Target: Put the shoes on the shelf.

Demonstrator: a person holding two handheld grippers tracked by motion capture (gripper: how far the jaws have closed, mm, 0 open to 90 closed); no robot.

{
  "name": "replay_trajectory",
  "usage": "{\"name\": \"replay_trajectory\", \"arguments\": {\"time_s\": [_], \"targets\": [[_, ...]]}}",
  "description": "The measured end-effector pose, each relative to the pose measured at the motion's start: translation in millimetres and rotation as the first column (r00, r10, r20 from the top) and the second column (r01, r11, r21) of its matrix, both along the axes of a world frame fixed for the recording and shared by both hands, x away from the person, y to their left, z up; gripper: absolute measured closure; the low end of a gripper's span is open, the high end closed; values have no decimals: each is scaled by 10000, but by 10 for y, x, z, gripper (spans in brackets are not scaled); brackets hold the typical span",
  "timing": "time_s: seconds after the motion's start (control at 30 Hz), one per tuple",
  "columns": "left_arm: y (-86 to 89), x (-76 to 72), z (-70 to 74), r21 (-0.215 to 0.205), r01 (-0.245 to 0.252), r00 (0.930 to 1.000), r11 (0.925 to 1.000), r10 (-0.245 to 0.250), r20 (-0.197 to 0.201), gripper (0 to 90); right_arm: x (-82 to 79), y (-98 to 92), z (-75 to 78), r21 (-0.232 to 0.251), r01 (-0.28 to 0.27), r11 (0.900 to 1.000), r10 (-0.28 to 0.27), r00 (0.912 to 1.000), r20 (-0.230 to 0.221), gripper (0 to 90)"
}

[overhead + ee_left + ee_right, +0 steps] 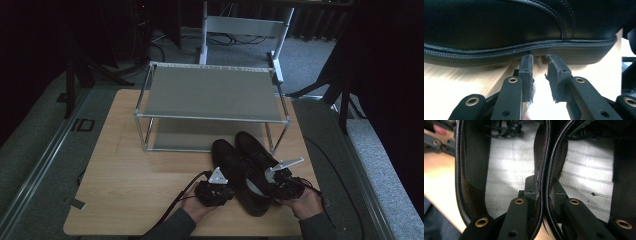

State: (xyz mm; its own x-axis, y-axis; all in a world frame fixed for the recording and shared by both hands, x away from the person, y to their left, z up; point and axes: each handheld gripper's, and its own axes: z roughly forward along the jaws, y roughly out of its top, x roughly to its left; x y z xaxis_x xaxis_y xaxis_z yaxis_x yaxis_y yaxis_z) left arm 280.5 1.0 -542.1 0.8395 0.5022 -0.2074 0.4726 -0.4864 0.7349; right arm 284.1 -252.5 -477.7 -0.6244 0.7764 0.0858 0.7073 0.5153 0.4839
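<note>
I hold a pair of black shoes (247, 167) low and right of centre in the high view, standing side by side on the wooden table (130, 170) just in front of the shoe rack (210, 95). My right gripper (281, 181) is clenched on the two inner walls of the shoes at once: in the right gripper view its pads (532, 187) pinch both collars together, with the pale insoles on either side. My left gripper (214, 192) is released; in the left gripper view its jaws stand apart with nothing between them, their tips just at the sole edge of the near shoe (499, 27).

I judge the job barely begun. The pair is gathered and gripped, but both shelves of the rack are bare, so lifting the shoes and setting them on a shelf is all left to do.
</note>
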Motion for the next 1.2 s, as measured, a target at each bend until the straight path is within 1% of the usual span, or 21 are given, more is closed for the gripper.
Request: {"name": "replay_trajectory", "arguments": {"time_s": [0.03, 0.07, 0.1, 0.13, 0.17, 0.2, 0.27, 0.4, 0.53, 0.67, 0.7, 0.8, 0.97, 1.2], "targets": [[18, 7, 1, -10, -38, 10000, 10000, 38, -7, 738, 3, 20, 6, -13, -69, 10000, 69, 10000, 41, 802], [29, 13, 3, 10, -70, 10000, 10000, 70, -31, 738, 3, 40, 15, 17, -18, 10000, 18, 9999, 135, 802], [29, 13, 3, 10, -70, 10000, 10000, 70, -31, 738, 3, 40, 15, 17, -18, 10000, 18, 9999, 135, 802], [41, 22, 1, 58, -165, 9999, 9998, 165, 10, 738, 12, 62, 18, -68, -96, 9999, 97, 9999, 124, 803], [48, 33, 1, 96, -230, 9997, 9997, 230, -17, 738, 26, 91, 23, -79, -72, 9999, 73, 9997, 237, 803], [54, 44, -2, 108, -270, 9996, 9996, 270, -15, 738, 37, 114, 27, -136, -94, 9999, 97, 9997, 242, 803], [72, 65, -5, 64, -408, 9992, 9991, 408, -52, 738, 58, 155, 33, -235, -116, 9997, 124, 9993, 347, 802], [132, 110, 17, -24, -675, 9977, 9977, 675, 9, 738, 108, 206, 48, -150, -90, 9998, 97, 9991, 422, 803], [186, 174, 34, -86, -916, 9958, 9958, 916, 34, 738, 157, 266, 57, -28, -33, 10000, 35, 9977, 671, 803], [225, 246, 41, -78, -1096, 9939, 9939, 1097, 115, 738, 216, 328, 69, 18, 175, 9998, -176, 9959, 889, 803], [238, 270, 45, -125, -1134, 9935, 9935, 1135, 118, 738, 232, 342, 68, 19, 167, 9999, -168, 9957, 907, 804], [257, 332, 49, -99, -1299, 9913, 9915, 1301, 191, 737, 294, 373, 72, 131, 347, 9993, -358, 9943, 1006, 803], [287, 421, 65, -38, -1565, 9871, 9877, 1566, 319, 738, 382, 432, 73, 159, 555, 9983, -570, 9916, 1158, 804], [337, 521, 127, -60, -1924, 9795, 9813, 1924, 602, 747, 495, 484, 97, 563, 882, 9945, -945, 9882, 1203, 803]]}}
